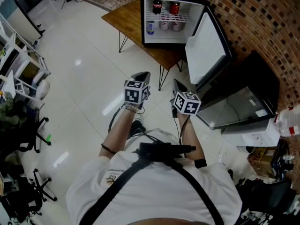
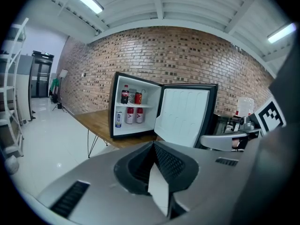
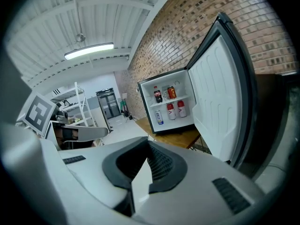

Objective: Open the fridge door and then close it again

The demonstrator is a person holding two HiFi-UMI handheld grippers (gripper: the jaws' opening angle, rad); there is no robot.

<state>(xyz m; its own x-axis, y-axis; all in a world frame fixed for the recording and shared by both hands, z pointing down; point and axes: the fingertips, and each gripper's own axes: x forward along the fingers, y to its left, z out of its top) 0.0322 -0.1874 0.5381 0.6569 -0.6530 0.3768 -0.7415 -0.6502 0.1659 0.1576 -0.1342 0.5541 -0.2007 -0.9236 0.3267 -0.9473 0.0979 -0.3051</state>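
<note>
Though pressed fully together, clamped on nothing: left claw (image 1: 142, 75), just left of centre in the head view, with only air past the tips. Same for right claw (image 1: 178, 83), just right of centre, shut tight and empty. Side by side, near each other, aimed a little downward toward the top of the frame, hanging over bare white floor (image 1: 79, 74) and well apart from anything to touch.

Further out, at top centre: fridge (image 1: 168, 38), standing on a wooden surface (image 1: 124, 18) close to the brick wall (image 1: 262, 22). Wide open, with door (image 1: 206, 48) swung out to the right, hinged on the right side, white inner lining turned toward the middle of the frame. Inside, bottles and cans (image 1: 174, 7) upright on two levels. Below and right of the door, near its dark outer face: a dark box (image 1: 239, 102).

Judged from this: opening half done, closing half not yet begun. Neither claw near the door.

Next move, as a guess: step closer and bring the right claw, the nearer one, round to the door's outer face by its free edge. Then push up and to the left in the frame until seated flush against the fridge body. No grasp needed; shut tips good enough as a pusher. Worth minding: little room between door and dark box, so approach from the free edge, not from behind.
</note>
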